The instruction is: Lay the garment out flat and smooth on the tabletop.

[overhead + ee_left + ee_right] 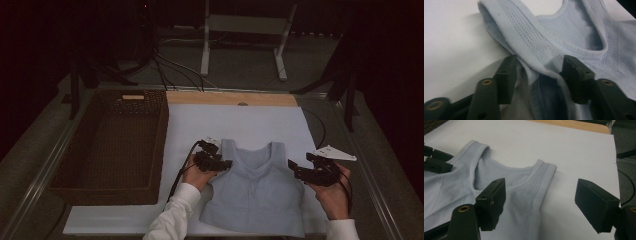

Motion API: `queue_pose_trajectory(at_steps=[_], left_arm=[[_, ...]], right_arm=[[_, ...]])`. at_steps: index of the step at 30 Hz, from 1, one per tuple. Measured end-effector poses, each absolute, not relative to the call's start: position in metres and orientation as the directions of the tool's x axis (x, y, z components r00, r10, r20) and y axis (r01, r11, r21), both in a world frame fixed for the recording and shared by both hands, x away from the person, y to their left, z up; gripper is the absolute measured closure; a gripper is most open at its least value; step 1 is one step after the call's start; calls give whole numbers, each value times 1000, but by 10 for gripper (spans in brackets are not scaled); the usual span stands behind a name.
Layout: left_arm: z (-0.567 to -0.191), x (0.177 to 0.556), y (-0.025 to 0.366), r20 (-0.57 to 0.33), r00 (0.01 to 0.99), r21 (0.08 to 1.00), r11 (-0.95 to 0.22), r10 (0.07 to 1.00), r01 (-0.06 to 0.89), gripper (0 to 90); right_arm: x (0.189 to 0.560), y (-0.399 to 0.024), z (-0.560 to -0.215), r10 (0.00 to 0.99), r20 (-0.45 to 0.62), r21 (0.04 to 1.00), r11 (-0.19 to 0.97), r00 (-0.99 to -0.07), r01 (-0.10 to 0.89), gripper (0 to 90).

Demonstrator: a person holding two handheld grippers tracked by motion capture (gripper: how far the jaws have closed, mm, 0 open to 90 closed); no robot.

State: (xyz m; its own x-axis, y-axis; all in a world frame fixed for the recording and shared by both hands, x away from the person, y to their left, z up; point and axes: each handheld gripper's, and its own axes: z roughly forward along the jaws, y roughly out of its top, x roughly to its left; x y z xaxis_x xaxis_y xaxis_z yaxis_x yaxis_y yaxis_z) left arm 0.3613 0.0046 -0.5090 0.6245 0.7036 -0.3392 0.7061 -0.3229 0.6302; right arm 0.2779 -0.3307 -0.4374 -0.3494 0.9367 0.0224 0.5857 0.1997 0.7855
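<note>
Pale blue knit, ribbed at the edges and perforated across the chest, makes up the sleeveless top (257, 192) that lies flat on the white board (250, 122) near the person's edge of the table; its hem is cut off by the bottom of the high view. The left gripper (226, 163) sits at the top's left shoulder strap (524, 42). In the left gripper view the strap's armhole edge runs down between the two black jaws, which stand partly apart with a fold of fabric bunched in the gap. One jaw seems to brush the edge, yet whether the pads truly press the cloth is hard to make out, since the fabric sinks into shadow low in that view. The left hand (192, 176) shows in a white sleeve, its fingers mostly hidden under the gripper body.

The right gripper (292, 167) hangs just off the top's right armhole, held by the right hand (332, 195). In the right gripper view its jaws are spread wide with nothing between them: the right strap (541, 180) lies beyond the near jaw, and bare white board shows through the gap. A grey three-cornered plate (336, 153) rides on top of it.

To the left of the board stands a dark wicker basket (150, 145), its inside dim. Beyond the table the room is nearly black, with a pale metal frame (280, 45) faintly visible on the floor.
</note>
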Motion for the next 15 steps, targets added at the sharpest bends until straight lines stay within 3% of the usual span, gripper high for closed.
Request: queue_pose_trajectory(at_steps=[8,15], left_arm=[[-507,358,0,-291,655,636,-371,697,677,827],[-498,355,5,-271,653,660,-358,707,661,868]], right_arm=[[281,-330,-438,937,28,782,197,-349,591,254],[292,-331,-444,940,37,762,193,-339,618,284]])
